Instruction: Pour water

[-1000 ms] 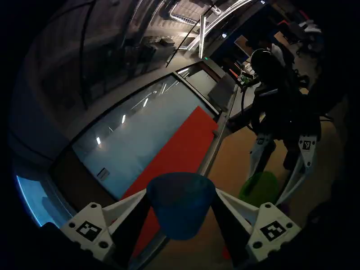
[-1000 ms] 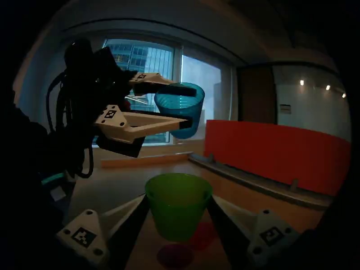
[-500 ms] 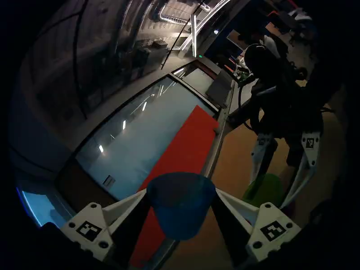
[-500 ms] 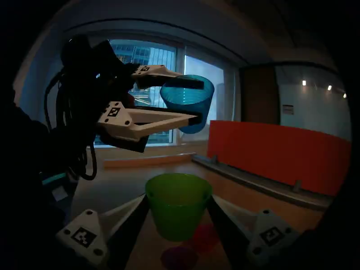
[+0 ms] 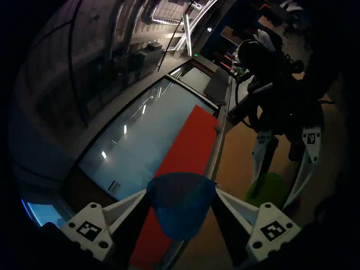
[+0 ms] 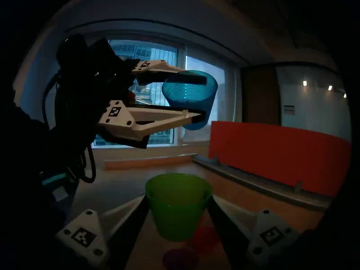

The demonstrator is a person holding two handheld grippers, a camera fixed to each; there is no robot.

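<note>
pour step in hand: blue cup lifted over green cup, real tilt not yet made.

blue cup [image 6: 189, 96] is clamped btwn both fingers of the left gripper [image 5: 180, 194] and held high, above and a bit beyond the green cup [image 6: 178, 211]. the green cup is pinched upright by the right gripper [image 6: 178, 198], low over the table [image 6: 252, 193]. next, judged: blue rim to be brought over the green mouth, then tipped slowly w/ the green cup kept steady. both cups are translucent, tapered plastic; water level can't be told.
</note>
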